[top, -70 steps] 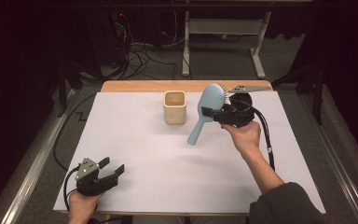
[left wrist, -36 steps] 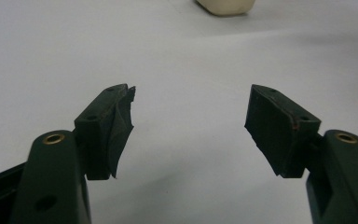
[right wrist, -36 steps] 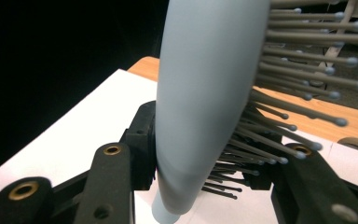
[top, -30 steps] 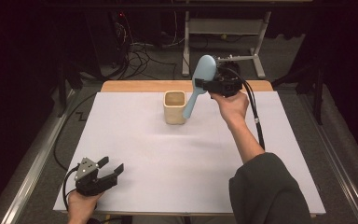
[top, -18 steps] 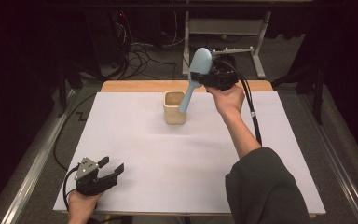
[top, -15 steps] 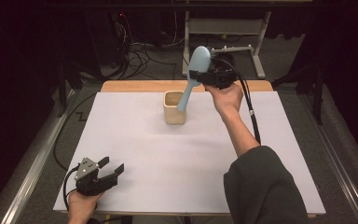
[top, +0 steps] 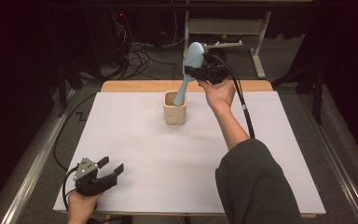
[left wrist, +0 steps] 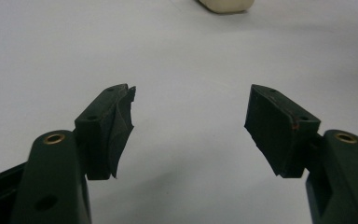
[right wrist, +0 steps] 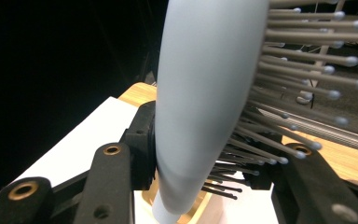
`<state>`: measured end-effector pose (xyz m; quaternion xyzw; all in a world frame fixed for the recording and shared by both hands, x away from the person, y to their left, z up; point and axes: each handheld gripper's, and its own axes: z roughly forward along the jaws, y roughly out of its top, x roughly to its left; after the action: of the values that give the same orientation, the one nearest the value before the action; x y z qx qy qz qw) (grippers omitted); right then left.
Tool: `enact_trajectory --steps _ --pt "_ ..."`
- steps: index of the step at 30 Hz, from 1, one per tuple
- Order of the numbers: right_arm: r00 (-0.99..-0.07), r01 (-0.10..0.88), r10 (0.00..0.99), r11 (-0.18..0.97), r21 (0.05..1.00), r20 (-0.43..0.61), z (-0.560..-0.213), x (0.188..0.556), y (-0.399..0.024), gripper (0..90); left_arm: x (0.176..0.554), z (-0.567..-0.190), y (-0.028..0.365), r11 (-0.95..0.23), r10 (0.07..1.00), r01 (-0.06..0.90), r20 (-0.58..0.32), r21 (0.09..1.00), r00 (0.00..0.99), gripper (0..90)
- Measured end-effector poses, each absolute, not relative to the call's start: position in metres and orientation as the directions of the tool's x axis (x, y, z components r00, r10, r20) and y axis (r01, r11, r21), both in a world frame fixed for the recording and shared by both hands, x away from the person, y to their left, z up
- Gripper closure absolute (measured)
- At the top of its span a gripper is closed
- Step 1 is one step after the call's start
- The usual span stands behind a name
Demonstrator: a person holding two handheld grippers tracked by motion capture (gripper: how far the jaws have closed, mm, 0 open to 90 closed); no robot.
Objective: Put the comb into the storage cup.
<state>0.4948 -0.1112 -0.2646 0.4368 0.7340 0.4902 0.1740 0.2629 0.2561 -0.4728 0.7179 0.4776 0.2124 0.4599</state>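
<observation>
The right gripper [top: 200, 71] is clamping its fingers on the head of a pale blue hairbrush [top: 189, 70], holding it tilted with the handle tip dipping into the mouth of the beige cup [top: 175, 108] (no lettering is readable on either). The cup is standing at about twelve o'clock on the white bench [top: 177, 158], near its far edge. The left gripper [top: 103, 171] is resting at seven o'clock by the near edge, fingers spread wide on nothing, with open bench between it and the cup.

hairbrush [top: 192, 63]: light blue | cup [top: 175, 108]: beige | table cover [top: 168, 154]: white
</observation>
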Motion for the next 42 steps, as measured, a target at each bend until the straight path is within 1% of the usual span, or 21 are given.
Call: enact_trajectory --steps 14,42 --pt "-0.537 0.476 0.831 0.157 0.865 0.145 -0.28 0.505 -0.1 55.4 0.262 -0.472 0.256 -0.117 0.88 0.486 -0.137 0.866 0.455 32.4" --pt "-0.524 0.524 0.838 0.175 0.834 0.154 -0.322 0.512 -0.091 54.1 0.262 -0.471 0.256 -0.12 0.881 0.479 -0.13 0.87 0.455 32.4"
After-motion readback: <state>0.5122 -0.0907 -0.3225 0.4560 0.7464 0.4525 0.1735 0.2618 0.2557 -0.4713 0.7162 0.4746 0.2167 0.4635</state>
